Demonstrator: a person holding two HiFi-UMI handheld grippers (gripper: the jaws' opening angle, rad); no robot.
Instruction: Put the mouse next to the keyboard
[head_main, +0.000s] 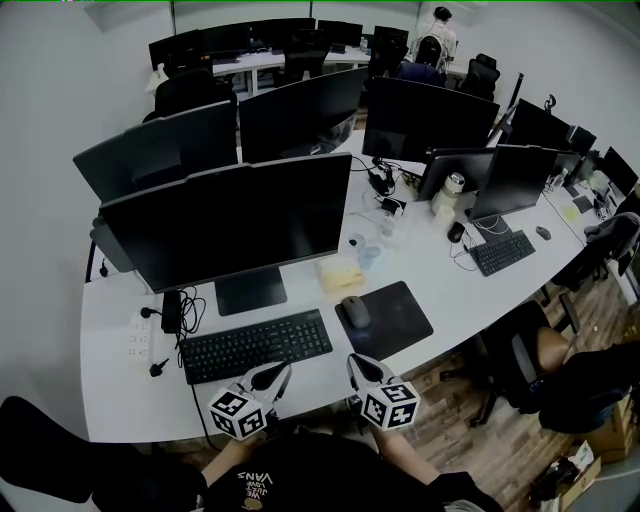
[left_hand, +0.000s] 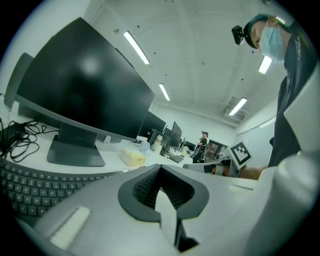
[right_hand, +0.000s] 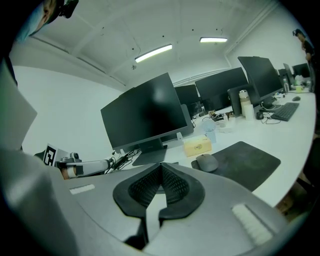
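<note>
A grey mouse (head_main: 354, 311) (right_hand: 206, 162) lies on the left part of a black mouse pad (head_main: 390, 320) (right_hand: 245, 160). The black keyboard (head_main: 256, 345) (left_hand: 25, 187) sits left of the pad, in front of the big monitor (head_main: 225, 225). My left gripper (head_main: 272, 377) (left_hand: 161, 172) is shut and empty, held at the table's front edge just below the keyboard's right end. My right gripper (head_main: 357, 367) (right_hand: 161, 172) is shut and empty too, near the front edge below the mouse pad, a short way from the mouse.
A yellow box (head_main: 340, 275) and a clear cup (head_main: 369, 256) stand behind the mouse pad. A power strip (head_main: 139, 335) and cables lie left of the keyboard. More monitors, a second keyboard (head_main: 502, 252) and chairs fill the right and back.
</note>
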